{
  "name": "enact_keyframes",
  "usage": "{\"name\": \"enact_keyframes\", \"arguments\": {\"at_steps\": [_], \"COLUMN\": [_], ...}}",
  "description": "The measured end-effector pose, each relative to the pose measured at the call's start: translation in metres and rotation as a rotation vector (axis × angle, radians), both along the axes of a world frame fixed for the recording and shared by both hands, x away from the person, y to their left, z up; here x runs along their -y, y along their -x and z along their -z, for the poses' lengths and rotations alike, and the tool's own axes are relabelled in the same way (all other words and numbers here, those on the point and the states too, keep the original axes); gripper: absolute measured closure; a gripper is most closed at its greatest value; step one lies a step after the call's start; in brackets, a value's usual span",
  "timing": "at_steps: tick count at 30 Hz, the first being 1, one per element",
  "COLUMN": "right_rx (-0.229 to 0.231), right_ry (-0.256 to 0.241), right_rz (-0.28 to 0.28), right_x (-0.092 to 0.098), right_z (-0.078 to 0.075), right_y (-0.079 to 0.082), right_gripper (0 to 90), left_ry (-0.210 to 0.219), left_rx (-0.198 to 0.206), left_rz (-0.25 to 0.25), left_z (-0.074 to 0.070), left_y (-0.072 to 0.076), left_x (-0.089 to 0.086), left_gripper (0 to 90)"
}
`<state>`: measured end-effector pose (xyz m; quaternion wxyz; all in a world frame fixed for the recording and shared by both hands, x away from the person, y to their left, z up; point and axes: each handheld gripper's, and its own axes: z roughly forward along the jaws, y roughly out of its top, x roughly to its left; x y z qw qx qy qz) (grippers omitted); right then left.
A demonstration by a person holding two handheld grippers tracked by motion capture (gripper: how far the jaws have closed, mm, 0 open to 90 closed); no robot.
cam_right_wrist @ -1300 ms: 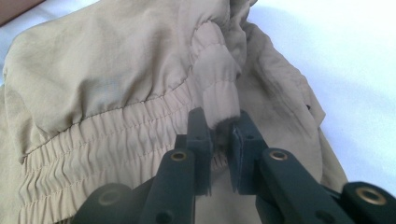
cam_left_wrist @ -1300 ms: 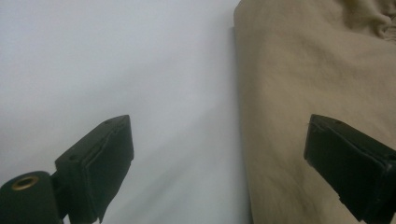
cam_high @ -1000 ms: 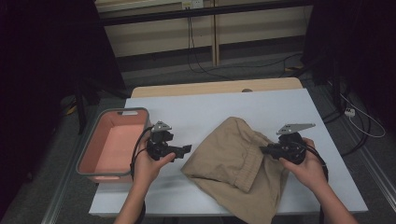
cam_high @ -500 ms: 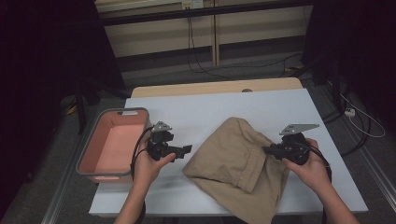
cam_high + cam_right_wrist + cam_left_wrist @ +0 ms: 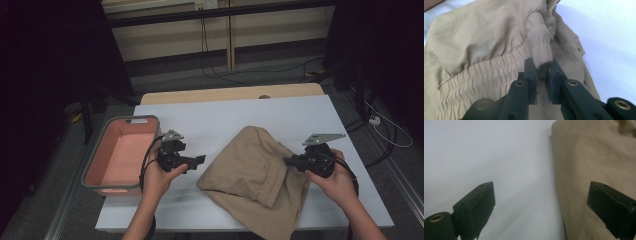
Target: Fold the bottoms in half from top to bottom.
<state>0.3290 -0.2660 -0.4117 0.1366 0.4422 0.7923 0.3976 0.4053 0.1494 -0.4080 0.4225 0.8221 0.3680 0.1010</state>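
Note:
A crumpled tan garment (image 5: 257, 172) with an elastic waistband (image 5: 499, 67) lies on the white table (image 5: 225, 120), its near end hanging over the front edge. My right gripper (image 5: 289, 161) is shut on a fold of the waistband at the garment's right side; in the right gripper view (image 5: 541, 72) the cloth is pinched between the two jaws. My left gripper (image 5: 199, 160) is held open just left of the garment. In the left gripper view (image 5: 541, 205) its jaws stand wide apart, one over bare table, one over the tan garment (image 5: 594, 162).
A pink bin with a grey rim (image 5: 120, 155) sits at the table's left edge, beside my left hand. A wooden strip (image 5: 230, 94) runs along the table's far edge. Cables (image 5: 215, 60) lie on the floor beyond.
My right gripper, still holding the cloth, has shifted slightly right and toward me. My left gripper has stayed where it was.

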Motion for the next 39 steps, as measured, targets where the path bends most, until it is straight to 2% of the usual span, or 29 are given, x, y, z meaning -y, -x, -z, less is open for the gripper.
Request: {"name": "enact_keyframes", "arguments": {"at_steps": [18, 23, 31, 33, 34, 39], "right_rx": [0.005, 0.006, 0.008, 0.009, 0.008, 0.009], "right_ry": [-0.01, -0.012, -0.008, -0.009, -0.01, -0.009], "right_rz": [0.004, 0.003, 0.002, 0.002, 0.002, 0.003], "right_x": [0.0055, 0.0071, 0.0071, 0.0073, 0.0073, 0.007], "right_z": [-0.0046, -0.0058, -0.0067, -0.0067, -0.0064, -0.0063], "right_y": [0.0052, 0.0065, 0.0079, 0.0081, 0.0081, 0.0082], "right_gripper": [80.8, 80.8, 80.8, 80.8, 80.8, 80.8], "left_ry": [0.01, -0.002, 0.004, -0.002, 0.012, 0.01], "left_rx": [0.0, 0.007, 0.003, 0.007, 0.0, 0.0], "left_rz": [-0.006, -0.013, -0.002, -0.014, -0.006, -0.007], "left_z": [-0.0007, -0.0006, -0.0002, -0.0004, -0.0004, -0.0006], "left_y": [0.0007, 0.001, 0.0005, 0.0009, 0.0006, 0.0007], "left_x": [0.001, 0.0015, 0.0014, 0.0016, 0.0012, 0.001], "left_gripper": [8.0, 8.0, 8.0, 8.0, 8.0, 8.0]}}
